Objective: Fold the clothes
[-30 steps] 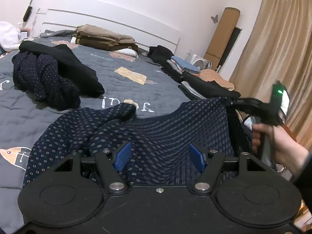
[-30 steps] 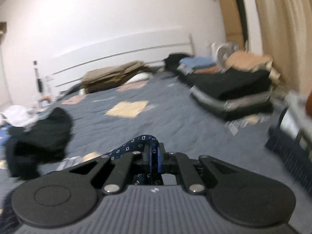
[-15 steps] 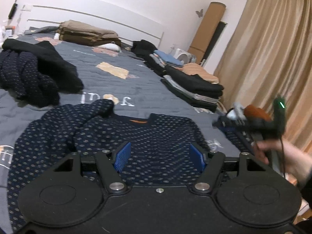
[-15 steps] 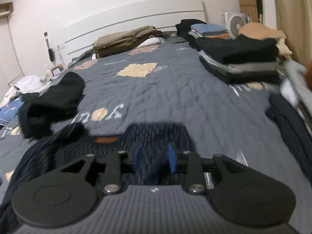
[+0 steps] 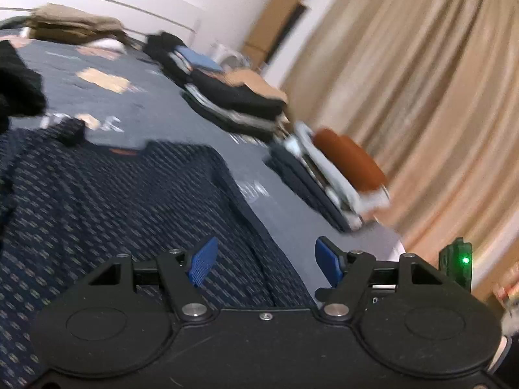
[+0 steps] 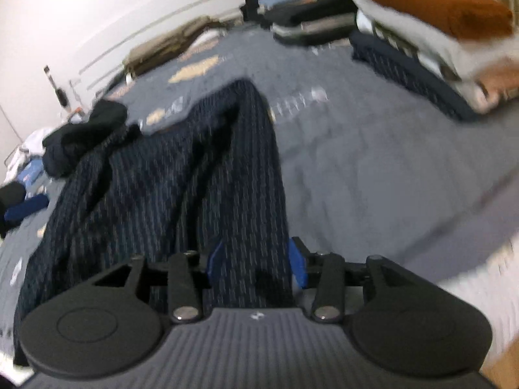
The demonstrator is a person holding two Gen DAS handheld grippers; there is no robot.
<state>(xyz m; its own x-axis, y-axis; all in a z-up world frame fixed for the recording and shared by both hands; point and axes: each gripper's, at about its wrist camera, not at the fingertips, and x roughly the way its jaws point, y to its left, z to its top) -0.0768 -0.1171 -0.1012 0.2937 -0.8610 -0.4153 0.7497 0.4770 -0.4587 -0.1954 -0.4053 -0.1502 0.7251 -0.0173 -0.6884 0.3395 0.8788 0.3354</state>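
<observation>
**Navy patterned sweater: spread on bed, folds outstanding**

Left gripper (image 5: pixel 264 259): blue fingers (image 5: pixel 202 261) spread wide, holding nothing, hovering above the lower right edge of the sweater (image 5: pixel 113 201).

Right gripper (image 6: pixel 256 259): fingers (image 6: pixel 296 264) part-spread either side of a ridge of sweater cloth (image 6: pixel 181 175); fabric between the pads, contact not clear through the blur, so a true pinch cannot be confirmed.

Sweater, left wrist view: lying face-up and largely flat on the grey quilted bed (image 5: pixel 155 110), neckline with orange label away from the camera, one sleeve bunched across the upper left, right side edge running straight towards the foot of the bed. Right wrist view: same cloth rucked into long lengthwise folds, not smoothed.

Progress, judged: garment laid out for folding, no fold lines yet visible in it; sleeves, sides and the final halving all appear to remain.

Beyond: several stacks of folded clothes along the far right of the bed, nearest stack (image 6: pixel 431 32) topped by a rust-brown item (image 5: pixel 350 165), a darker stack (image 5: pixel 236 103) behind, tan items (image 5: pixel 71 26) near the headboard. Loose dark heap (image 6: pixel 81 136) at the left, seemingly unfolded. Share of the whole pile finished: a good part, not all.

Beige curtains (image 5: pixel 421 81) at right.
</observation>
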